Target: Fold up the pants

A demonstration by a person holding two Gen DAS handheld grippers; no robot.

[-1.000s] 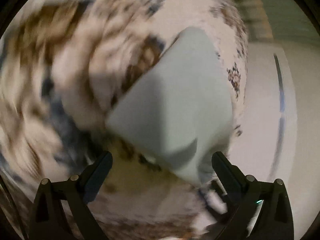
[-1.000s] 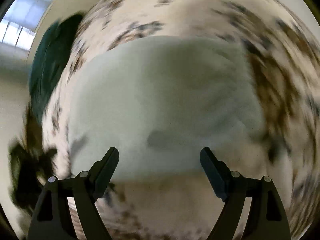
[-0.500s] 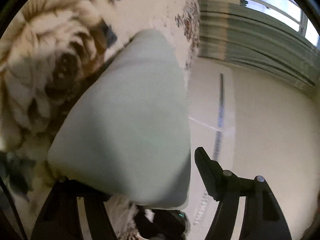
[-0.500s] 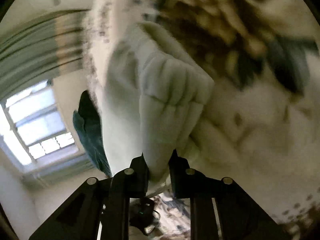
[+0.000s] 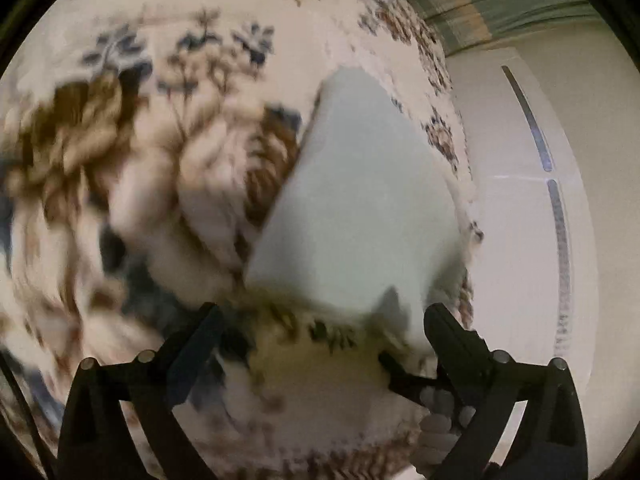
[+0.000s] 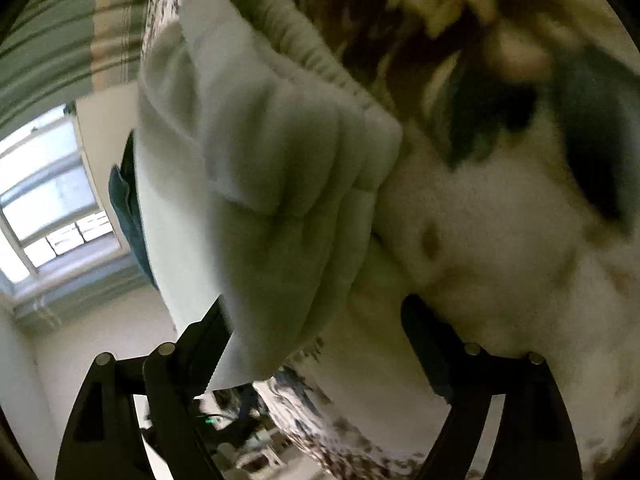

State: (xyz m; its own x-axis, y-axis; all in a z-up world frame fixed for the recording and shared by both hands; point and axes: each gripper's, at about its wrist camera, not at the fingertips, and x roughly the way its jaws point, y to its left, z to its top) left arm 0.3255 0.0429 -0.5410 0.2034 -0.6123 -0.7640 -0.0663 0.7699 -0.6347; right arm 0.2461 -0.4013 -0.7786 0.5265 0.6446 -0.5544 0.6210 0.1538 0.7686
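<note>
On a floral bedspread (image 5: 168,184) with brown and blue blooms lie the pale green pants (image 5: 360,208), folded into a compact block near the cover's edge, beside a cream floor (image 5: 520,240). Left gripper (image 5: 320,332): jaws spread wide, having just been opening, with the near corner of the pants just ahead of them and nothing pinched. Right gripper (image 6: 316,316): jaws likewise apart, having just been opening; the gathered waistband end of the pants (image 6: 280,184) lies between them against one finger (image 6: 208,340), the other finger (image 6: 424,328) standing clear. Behind, a dark blue cloth (image 6: 128,208), a window (image 6: 48,200) and striped curtains (image 6: 60,32) appear.
</note>
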